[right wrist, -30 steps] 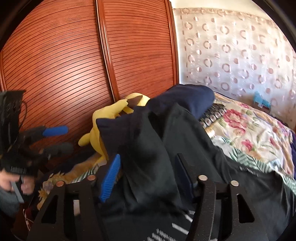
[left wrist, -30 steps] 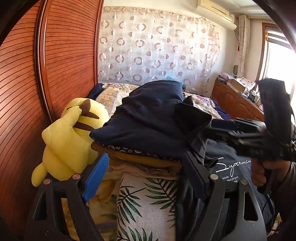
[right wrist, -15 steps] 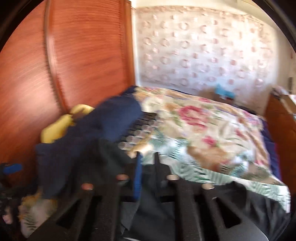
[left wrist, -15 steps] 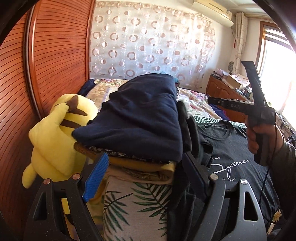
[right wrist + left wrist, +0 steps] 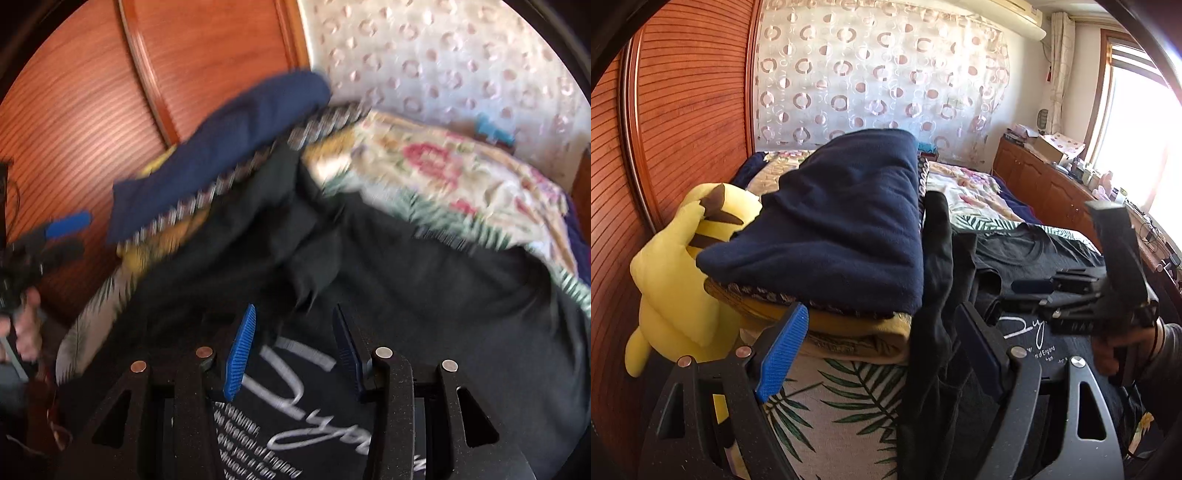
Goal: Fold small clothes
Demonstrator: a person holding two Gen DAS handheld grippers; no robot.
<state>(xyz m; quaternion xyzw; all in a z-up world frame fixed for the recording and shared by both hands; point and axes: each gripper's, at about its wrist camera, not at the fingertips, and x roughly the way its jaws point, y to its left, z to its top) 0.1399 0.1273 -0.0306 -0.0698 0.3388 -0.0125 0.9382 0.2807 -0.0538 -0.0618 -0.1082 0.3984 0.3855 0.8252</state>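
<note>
A black T-shirt [image 5: 424, 288] with white lettering lies spread on the bed. One black sleeve [image 5: 934, 302] is draped up against a stack of folded clothes topped by a navy fleece [image 5: 842, 229]. My left gripper [image 5: 881, 347] stands wide open at the stack's front edge. The sleeve hangs between its fingers, close to the right one, with neither pad pressing it. My right gripper [image 5: 291, 350] hovers low over the shirt's lettering [image 5: 295, 406]. Its jaws are opening and nothing is pinched between them. It also appears in the left wrist view as the right gripper [image 5: 1015, 295], held by a hand [image 5: 1115, 350].
A yellow plush toy [image 5: 676, 280] leans on the slatted wooden wall [image 5: 683, 110] left of the stack. The stack rests on a palm-leaf pillow [image 5: 842, 406]. A floral bedspread [image 5: 461, 173] covers the far bed; a wooden dresser [image 5: 1052, 184] lines the right wall.
The right gripper let go of the black sleeve, swung right and came down over the shirt's lettering; its jaws narrowed, then widened. The left gripper edged closer to the stack, still wide open.
</note>
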